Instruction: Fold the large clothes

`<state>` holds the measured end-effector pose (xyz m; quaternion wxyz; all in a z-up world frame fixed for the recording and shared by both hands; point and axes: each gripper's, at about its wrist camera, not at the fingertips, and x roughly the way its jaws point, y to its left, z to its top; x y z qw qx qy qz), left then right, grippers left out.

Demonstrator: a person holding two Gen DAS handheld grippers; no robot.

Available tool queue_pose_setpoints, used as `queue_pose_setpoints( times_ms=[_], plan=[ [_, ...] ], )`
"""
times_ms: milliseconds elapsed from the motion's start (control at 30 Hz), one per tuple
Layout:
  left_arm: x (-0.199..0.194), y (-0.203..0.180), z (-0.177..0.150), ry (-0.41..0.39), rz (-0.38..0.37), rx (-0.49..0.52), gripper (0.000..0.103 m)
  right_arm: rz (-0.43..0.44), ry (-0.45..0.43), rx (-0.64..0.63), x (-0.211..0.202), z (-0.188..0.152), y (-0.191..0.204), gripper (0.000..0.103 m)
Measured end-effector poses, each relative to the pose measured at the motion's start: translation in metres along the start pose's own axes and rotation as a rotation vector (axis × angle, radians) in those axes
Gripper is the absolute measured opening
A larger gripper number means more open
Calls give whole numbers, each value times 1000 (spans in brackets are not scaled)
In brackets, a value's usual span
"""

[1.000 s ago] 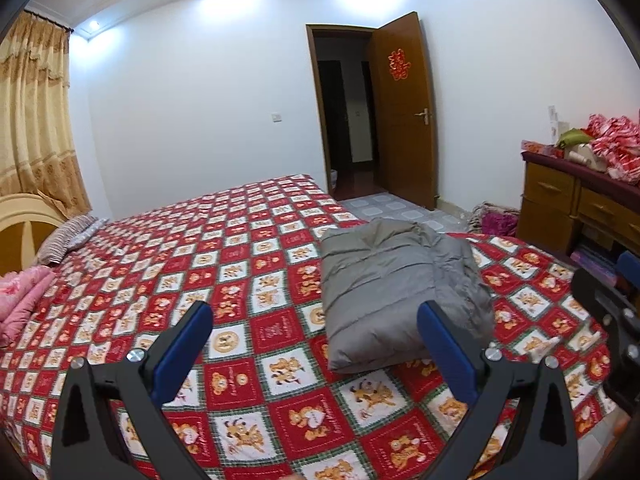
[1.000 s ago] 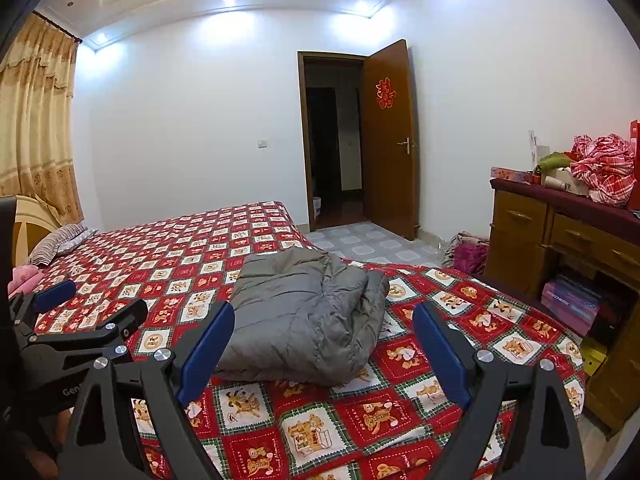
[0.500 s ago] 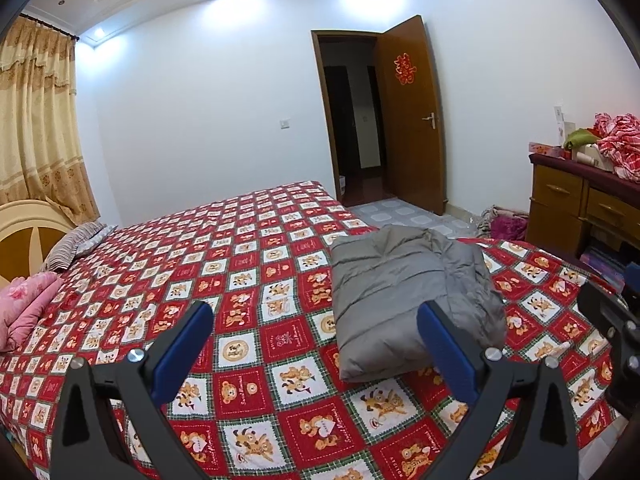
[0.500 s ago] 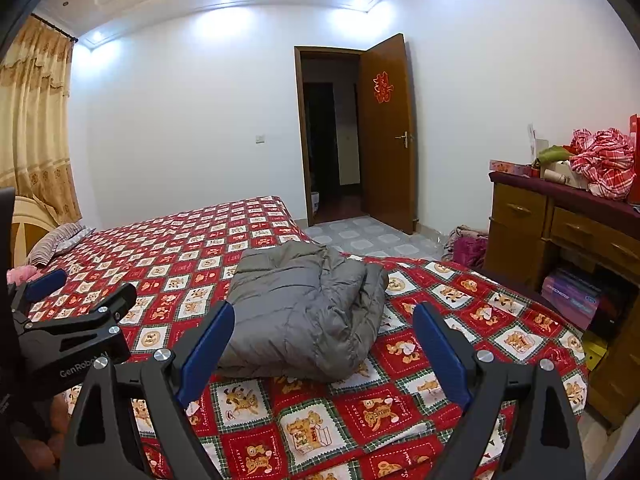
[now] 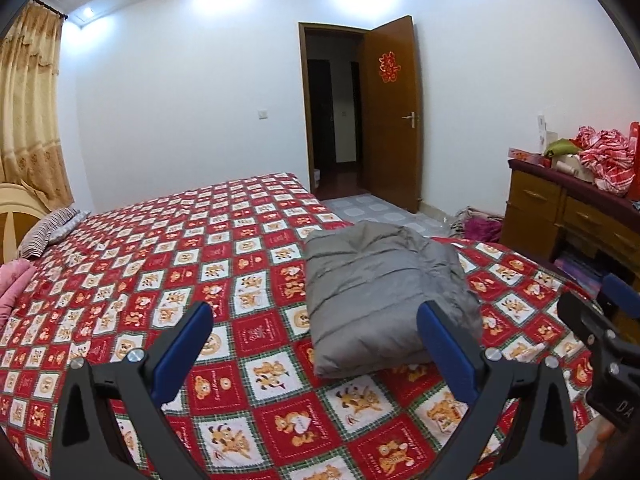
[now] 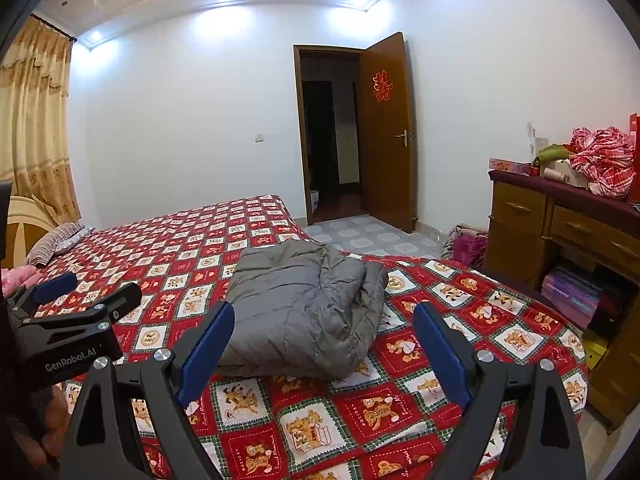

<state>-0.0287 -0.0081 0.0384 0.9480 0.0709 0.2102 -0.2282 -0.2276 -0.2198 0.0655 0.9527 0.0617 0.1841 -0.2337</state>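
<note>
Both tools, left tool [image 5: 314,326] and right tool [image 6: 324,326], gape empty before folded jacket [image 6: 304,312] near bed [image 6: 440,396] edge

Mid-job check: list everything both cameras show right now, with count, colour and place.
jacket: one, grey, folded on the bed's near right part
bedspread: one, red and white bear check, covering the bed
pillow: one, striped, far left
door: one, brown, open
dresser: one, brown, right wall
cloth: one, red plaid, on the dresser
curtain: one, gold, left
left claw: blue pads, open, empty
right claw: blue pads, open, empty
</note>
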Motion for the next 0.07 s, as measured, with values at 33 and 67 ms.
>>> queue_pose_setpoints(
  times_ms=[33, 67],
  plan=[
    [2, 1, 0, 4, 14, -2, 103, -3, 1, -2, 1, -1, 0, 91],
    [3, 3, 0, 6, 25, -3, 103, -9, 3, -4, 2, -1, 0, 91]
  ],
)
